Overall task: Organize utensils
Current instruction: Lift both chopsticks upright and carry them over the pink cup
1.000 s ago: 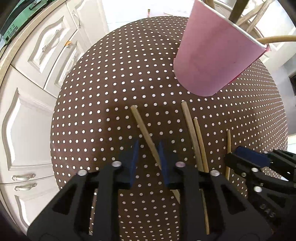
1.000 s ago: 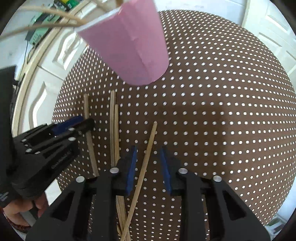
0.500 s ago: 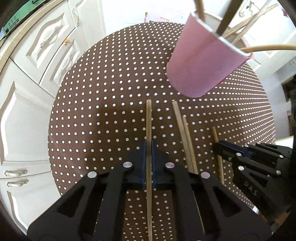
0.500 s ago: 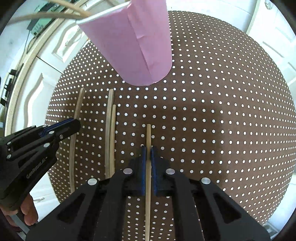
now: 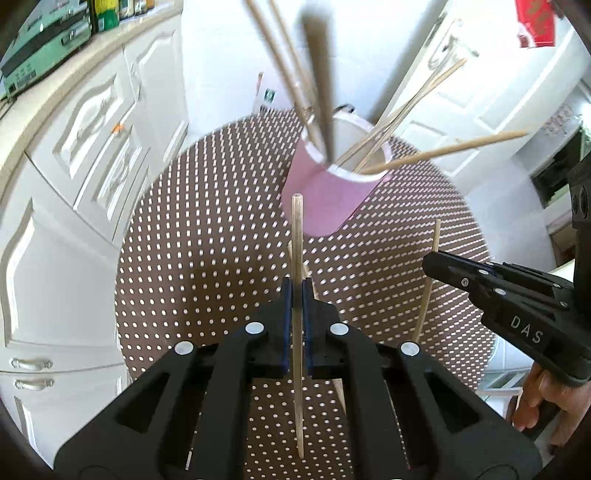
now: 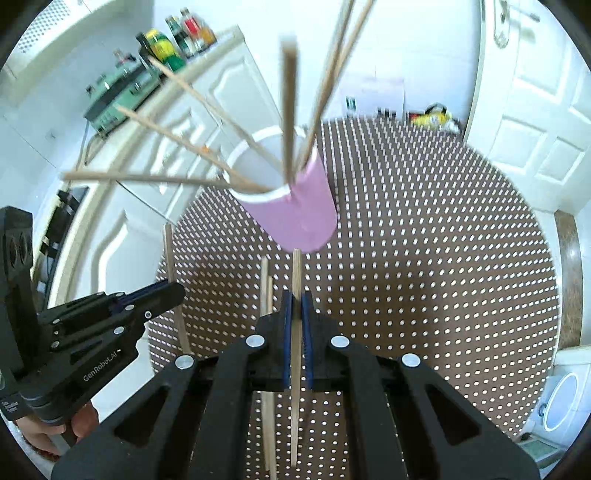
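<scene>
A pink cup (image 5: 328, 199) holding several wooden chopsticks stands on the round brown dotted table (image 5: 207, 258); it also shows in the right wrist view (image 6: 299, 218). My left gripper (image 5: 296, 291) is shut on a wooden chopstick (image 5: 297, 236), lifted above the table and pointing at the cup. My right gripper (image 6: 296, 302) is shut on another chopstick (image 6: 296, 269), also lifted. Each gripper shows in the other's view, the right gripper (image 5: 428, 258) and the left gripper (image 6: 181, 291). Two chopsticks (image 6: 265, 288) still lie on the table between them.
White cabinets (image 5: 92, 155) run along the left of the table. A counter with bottles (image 6: 184, 33) and a green box (image 6: 114, 99) is behind. A white door (image 6: 535, 110) stands at the right. The table's right half (image 6: 443, 277) is bare cloth.
Both grippers have risen from the table, each carrying its chopstick, and now sit higher than the cup's rim. A second ago both were open around chopsticks lying flat.
</scene>
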`<action>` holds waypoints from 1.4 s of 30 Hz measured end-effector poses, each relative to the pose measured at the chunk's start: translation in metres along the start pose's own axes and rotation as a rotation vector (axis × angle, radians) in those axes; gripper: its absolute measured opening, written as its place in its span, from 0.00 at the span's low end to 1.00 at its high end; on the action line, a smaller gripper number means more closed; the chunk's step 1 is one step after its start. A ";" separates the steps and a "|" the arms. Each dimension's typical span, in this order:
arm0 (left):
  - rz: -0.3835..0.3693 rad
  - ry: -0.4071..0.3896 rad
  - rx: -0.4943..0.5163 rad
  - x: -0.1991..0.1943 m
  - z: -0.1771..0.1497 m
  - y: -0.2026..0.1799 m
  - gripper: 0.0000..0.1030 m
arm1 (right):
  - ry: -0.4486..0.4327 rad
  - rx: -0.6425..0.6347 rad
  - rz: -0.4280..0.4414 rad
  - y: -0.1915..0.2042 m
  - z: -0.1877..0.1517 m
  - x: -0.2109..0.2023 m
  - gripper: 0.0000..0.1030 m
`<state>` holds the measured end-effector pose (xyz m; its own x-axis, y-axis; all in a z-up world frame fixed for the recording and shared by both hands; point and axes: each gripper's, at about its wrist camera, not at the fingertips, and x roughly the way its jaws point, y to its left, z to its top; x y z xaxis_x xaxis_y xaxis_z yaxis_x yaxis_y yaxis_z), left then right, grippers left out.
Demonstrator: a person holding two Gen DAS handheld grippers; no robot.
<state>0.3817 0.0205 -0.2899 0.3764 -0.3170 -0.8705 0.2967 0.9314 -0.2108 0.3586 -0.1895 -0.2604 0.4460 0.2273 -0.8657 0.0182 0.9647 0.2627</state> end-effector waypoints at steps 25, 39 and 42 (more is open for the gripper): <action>-0.098 -0.274 0.100 -0.121 0.019 -0.044 0.05 | -0.301 -0.072 -0.003 0.037 0.001 -0.125 0.04; -0.087 -0.377 0.059 -0.146 0.052 -0.037 0.05 | -0.408 -0.109 0.005 0.041 0.033 -0.158 0.04; -0.080 -0.393 0.041 -0.147 0.061 -0.034 0.05 | -0.422 -0.112 0.009 0.039 0.041 -0.160 0.04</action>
<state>0.3698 0.0246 -0.1276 0.6556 -0.4397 -0.6139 0.3702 0.8957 -0.2462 0.3242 -0.1938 -0.0940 0.7730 0.1842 -0.6070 -0.0743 0.9766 0.2017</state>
